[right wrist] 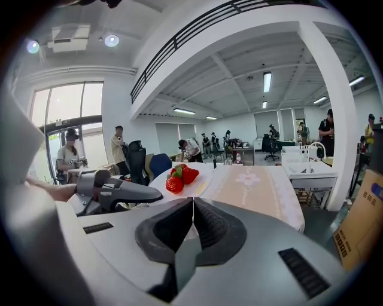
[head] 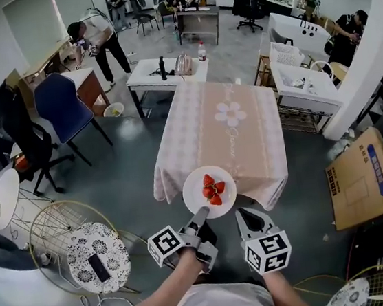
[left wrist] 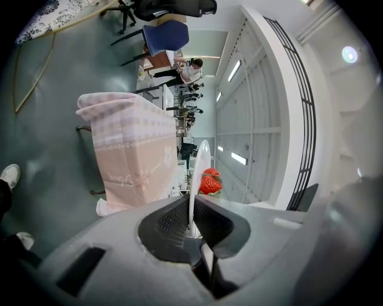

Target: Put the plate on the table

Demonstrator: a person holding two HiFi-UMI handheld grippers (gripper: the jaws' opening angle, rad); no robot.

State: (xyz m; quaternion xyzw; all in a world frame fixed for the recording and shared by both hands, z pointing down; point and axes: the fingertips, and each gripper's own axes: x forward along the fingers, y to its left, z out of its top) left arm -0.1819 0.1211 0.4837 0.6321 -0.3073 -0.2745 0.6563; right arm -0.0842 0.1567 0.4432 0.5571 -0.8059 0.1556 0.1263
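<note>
A white plate [head: 193, 191] carrying three strawberries [head: 212, 189] hangs in the air at the near edge of the table [head: 223, 127], which wears a pink cloth with a flower print. My left gripper [head: 202, 215] is shut on the plate's near rim. In the left gripper view the plate [left wrist: 201, 164] stands edge-on between the jaws of the left gripper [left wrist: 192, 203], with the strawberries [left wrist: 209, 181] beyond. My right gripper [head: 249, 214] hovers just right of the plate, shut and holding nothing. The right gripper [right wrist: 192, 201] view shows the strawberries [right wrist: 180, 177] and the table [right wrist: 257, 182] ahead.
A blue chair [head: 61, 106] and a black chair [head: 22, 128] stand left of the table. A round patterned side table [head: 98, 257] is near my left. A cardboard box [head: 361, 180] lies at the right. A white table [head: 151, 74] and several people are farther back.
</note>
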